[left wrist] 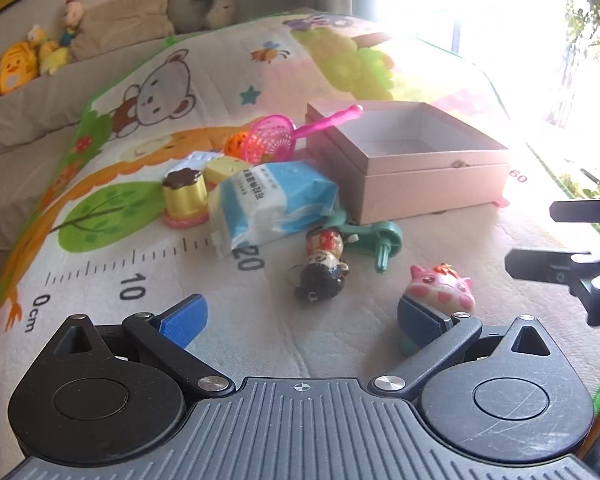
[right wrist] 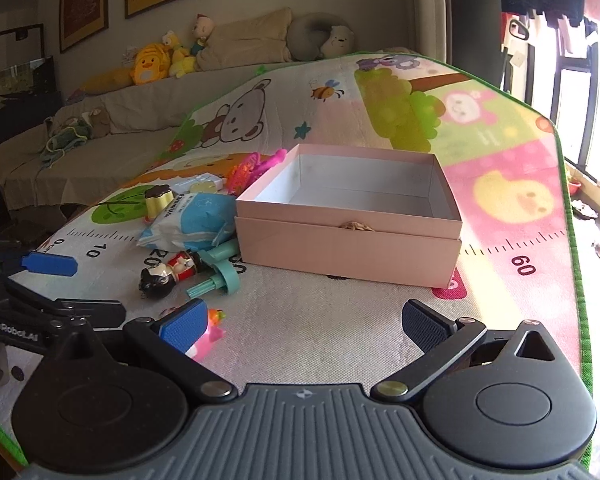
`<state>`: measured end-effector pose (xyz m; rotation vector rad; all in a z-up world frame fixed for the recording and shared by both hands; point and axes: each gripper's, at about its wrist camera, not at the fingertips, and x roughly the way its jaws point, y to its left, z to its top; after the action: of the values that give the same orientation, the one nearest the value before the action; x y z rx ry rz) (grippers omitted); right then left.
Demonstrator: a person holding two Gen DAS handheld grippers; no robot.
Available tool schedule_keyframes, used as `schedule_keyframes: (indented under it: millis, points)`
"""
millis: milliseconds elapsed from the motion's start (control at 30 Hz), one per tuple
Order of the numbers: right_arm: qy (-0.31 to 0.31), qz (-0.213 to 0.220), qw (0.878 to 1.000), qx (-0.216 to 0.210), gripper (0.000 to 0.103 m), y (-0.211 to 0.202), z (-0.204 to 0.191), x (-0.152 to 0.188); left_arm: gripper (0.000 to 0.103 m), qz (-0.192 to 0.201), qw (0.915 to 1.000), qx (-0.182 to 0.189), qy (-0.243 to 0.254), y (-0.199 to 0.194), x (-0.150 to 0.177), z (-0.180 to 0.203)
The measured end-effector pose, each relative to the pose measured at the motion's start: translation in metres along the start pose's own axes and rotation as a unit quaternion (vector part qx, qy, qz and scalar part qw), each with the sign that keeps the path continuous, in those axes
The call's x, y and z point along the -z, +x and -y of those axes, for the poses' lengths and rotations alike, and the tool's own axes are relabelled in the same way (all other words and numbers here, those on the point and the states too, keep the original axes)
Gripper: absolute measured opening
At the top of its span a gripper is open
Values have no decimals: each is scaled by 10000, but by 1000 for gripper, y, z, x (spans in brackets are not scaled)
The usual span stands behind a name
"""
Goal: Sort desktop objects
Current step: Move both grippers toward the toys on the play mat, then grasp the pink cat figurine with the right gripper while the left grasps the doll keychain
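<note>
Left wrist view shows us both tools spread and empty, our left tool low beside the pink pig toy at lower right, the pink box above, so closing off-centre could squirt that rounded toy sideways.

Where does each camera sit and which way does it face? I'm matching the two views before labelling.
Left wrist: on the open left gripper, low over the mat, facing the pink box; the right gripper's fingers show at right.
Right wrist: on the open right gripper, facing the box's front; the left gripper's finger shows at left.
Shared: box, doll, tissue pack.
</note>
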<state>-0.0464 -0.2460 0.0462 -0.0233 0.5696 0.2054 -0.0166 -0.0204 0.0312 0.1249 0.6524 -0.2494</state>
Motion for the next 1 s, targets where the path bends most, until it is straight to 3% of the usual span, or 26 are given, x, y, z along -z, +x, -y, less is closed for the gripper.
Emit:
schedule_keyframes:
  millis: [233,433,533,633,700,800,900,933,1000]
  points:
    - [-269,-304,9975,-575,103,8,-31,9,103,-475,9950,-827,-307,33,-9,-18]
    - [-496,-527,9947,-727,103,24,-54,16,103,-551,9885,-1319,-489,33,-7,-42]
    - [-640,-563,9947,-582,103,29,-57,17,103,-506,9869,-1399,-625,28,-5,-53]
    - [-782,-453,9956,251,103,34,-49,16,103,-357,9893,-1190,-762,19,-2,-58]
    - [-596,-400,9948,725,103,35,-35,13,103,-254,9945,-690,-745,12,-1,-52]
    - [-159,-384,9957,823,103,31,-12,9,103,-181,9986,-45,-498,14,-5,-28]
    - [1,-313,9961,826,103,24,-3,8,102,-177,9996,32,-229,26,-9,-1]
    - [7,-289,9964,798,103,22,-2,8,98,-162,9998,29,-115,32,-10,6]
    - [8,-263,9973,680,103,19,-4,9,66,-245,9997,1,-2,43,-13,14]
